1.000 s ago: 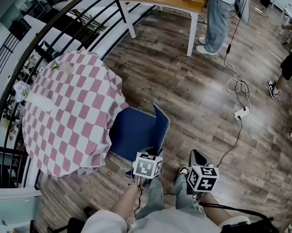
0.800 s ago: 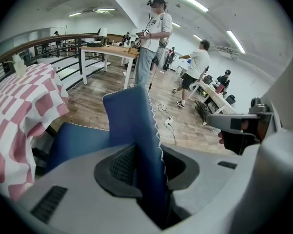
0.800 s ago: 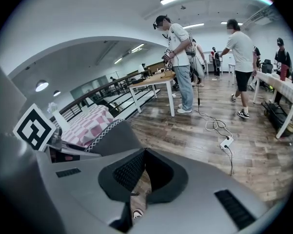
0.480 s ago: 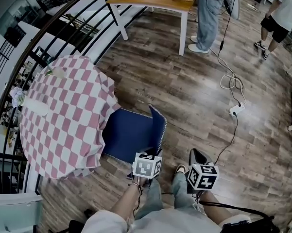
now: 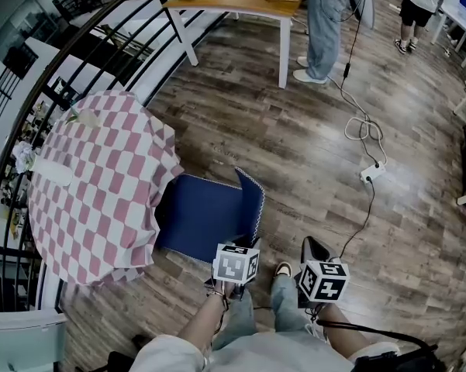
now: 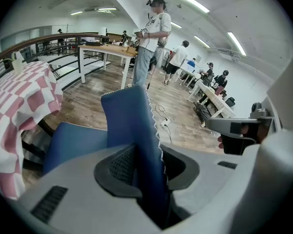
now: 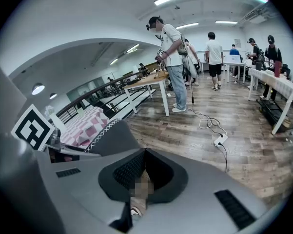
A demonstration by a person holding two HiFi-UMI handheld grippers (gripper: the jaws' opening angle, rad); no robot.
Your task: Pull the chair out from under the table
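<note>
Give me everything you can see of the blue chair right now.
The chair is dark blue, seemingly fabric-covered, with white zigzag stitching along its edges. Its flat seat reaches the hanging pink-and-white checked tablecloth, mostly uncovered; the backrest stands upright on the person's side. The left tongs are shut on the backrest's top edge. Its legs are hidden.

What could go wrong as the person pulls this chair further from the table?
Only the left gripper clamps the chair by its thin back edge; it may slip or twist the chair.
The tablecloth hangs right by the seat and could drag, disturbing the white items on top.
The person's shoe sits close behind the chair and could get bumped.
</note>
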